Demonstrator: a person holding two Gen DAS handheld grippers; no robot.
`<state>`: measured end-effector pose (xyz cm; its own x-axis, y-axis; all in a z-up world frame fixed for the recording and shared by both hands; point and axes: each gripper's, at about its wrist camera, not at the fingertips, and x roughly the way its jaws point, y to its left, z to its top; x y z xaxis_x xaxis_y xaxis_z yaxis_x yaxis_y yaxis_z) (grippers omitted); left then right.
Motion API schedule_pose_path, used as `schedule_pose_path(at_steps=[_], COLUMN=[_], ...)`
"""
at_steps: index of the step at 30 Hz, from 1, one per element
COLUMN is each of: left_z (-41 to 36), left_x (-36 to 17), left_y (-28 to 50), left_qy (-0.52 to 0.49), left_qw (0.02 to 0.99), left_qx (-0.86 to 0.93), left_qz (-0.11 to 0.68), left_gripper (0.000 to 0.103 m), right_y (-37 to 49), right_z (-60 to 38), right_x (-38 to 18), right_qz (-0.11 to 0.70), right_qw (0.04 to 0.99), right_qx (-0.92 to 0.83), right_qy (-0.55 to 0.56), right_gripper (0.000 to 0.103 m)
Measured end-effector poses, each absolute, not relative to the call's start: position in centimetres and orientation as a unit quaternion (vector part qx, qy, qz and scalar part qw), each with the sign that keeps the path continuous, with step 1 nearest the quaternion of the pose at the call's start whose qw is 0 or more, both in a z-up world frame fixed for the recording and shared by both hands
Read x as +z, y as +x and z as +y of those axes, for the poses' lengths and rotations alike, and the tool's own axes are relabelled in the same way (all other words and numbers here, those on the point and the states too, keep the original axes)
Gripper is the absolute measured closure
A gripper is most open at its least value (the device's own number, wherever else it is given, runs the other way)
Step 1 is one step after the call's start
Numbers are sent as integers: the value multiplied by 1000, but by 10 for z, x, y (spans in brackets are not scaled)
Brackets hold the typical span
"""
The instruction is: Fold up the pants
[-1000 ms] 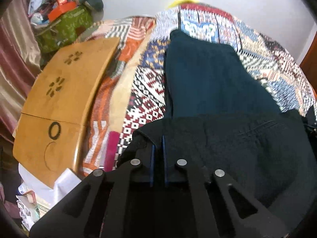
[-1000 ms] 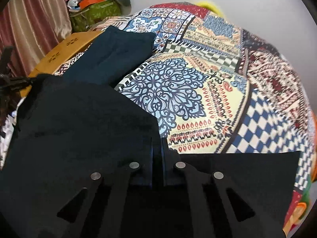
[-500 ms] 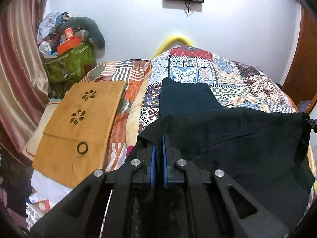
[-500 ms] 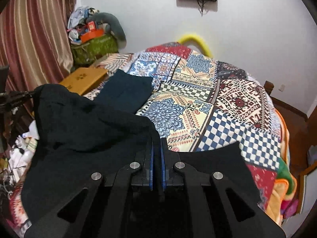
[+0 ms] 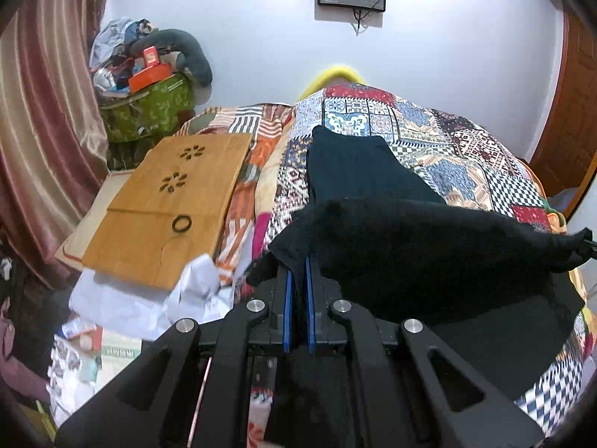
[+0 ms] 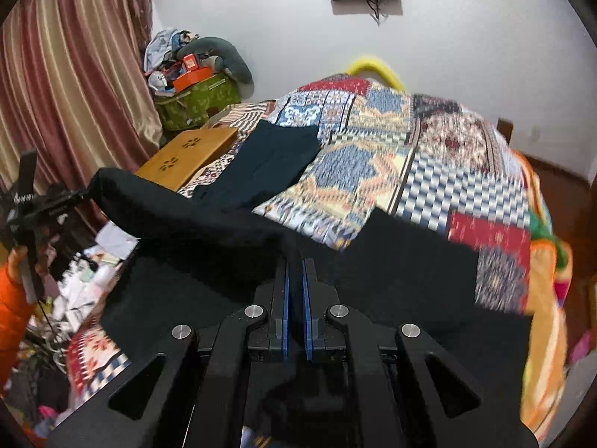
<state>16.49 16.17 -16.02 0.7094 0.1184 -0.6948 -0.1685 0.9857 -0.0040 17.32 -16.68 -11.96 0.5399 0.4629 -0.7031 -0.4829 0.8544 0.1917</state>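
Left gripper: fingers clamped on one corner of the black pants.
Pants: lifted above the bed, slung between both grippers — soft, limp, likely to sag; best held at the corners.
Right gripper: fingers pinched on the opposite corner.
Room: patchwork quilt, wooden lap desk left, folded dark garment beyond.

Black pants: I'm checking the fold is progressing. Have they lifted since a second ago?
Yes. The black pants have risen off the quilt, now spanning between both closed jaws above it.
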Motion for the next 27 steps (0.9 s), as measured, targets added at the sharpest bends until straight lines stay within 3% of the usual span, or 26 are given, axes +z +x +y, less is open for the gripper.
schedule_pose_path(at_steps=[12, 21, 25, 27], left_z=[153, 164, 156, 150], left_x=[-213, -207, -197, -194], left_y=[93, 95, 116, 129], left_qy=[-28, -53, -50, -45], left_qw=[896, 890, 893, 894], left_qx=[93, 96, 84, 78], left_qz=[433, 442, 440, 439], left_gripper=[97, 96, 83, 78], right_y=[124, 112, 121, 129], right_z=[-175, -190, -202, -204], right_x=[-139, -126, -111, -106], right_qz=[422, 418, 407, 404], right_qw=[865, 874, 884, 888], right_qx=[270, 246, 227, 218], right_qy=[-28, -36, -33, -35], right_gripper=[95, 95, 93, 85])
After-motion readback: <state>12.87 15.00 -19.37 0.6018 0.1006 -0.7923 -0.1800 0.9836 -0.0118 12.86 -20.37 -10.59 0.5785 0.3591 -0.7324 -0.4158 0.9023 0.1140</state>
